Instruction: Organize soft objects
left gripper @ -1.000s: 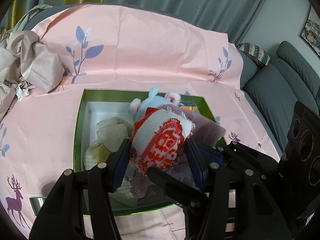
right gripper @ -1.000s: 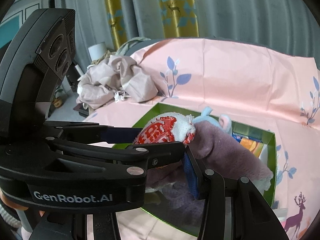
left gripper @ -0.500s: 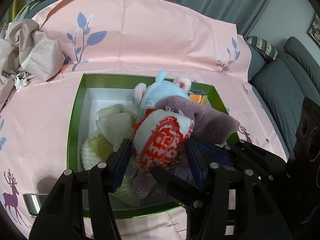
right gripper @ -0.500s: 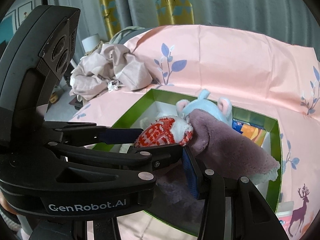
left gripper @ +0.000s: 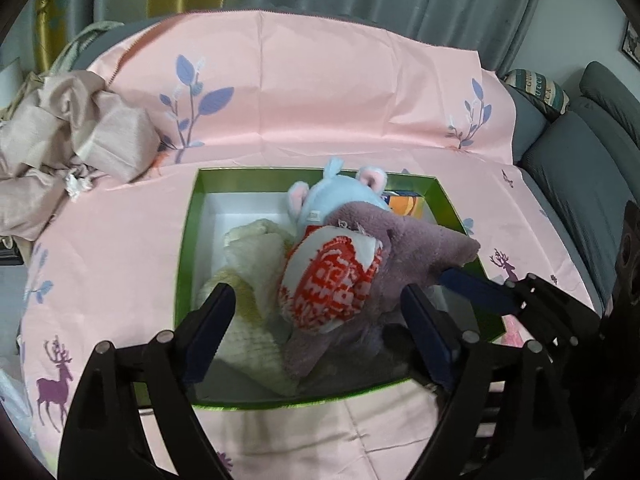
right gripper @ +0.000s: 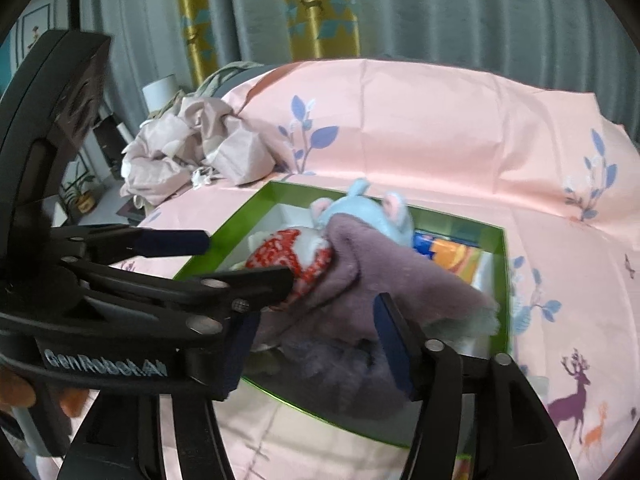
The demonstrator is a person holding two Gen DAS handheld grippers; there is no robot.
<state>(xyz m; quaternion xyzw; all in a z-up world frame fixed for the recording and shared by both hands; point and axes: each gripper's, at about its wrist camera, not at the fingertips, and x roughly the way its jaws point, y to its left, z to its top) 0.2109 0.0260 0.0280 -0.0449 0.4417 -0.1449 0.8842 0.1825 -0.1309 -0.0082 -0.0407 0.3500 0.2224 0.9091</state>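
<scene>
Left wrist view: left gripper (left gripper: pixel 320 312) opening wide, pads clear of the red and white knit thing (left gripper: pixel 332 280) sitting between them. Nothing held. Knit thing resting on a purple plush cloth (left gripper: pixel 404 248) inside the green box (left gripper: pixel 184 248), with gaps on both sides. Cream cloth (left gripper: pixel 252 256) ahead on the left, blue toy (left gripper: pixel 336 200) farther ahead.

Right wrist view: right gripper (right gripper: pixel 316 344) opening too, purple plush cloth (right gripper: pixel 360 280) between the pads; can't tell if touching. Box edge (right gripper: pixel 505 280) close on the right. Pink sheet (right gripper: pixel 440 128) all around.
</scene>
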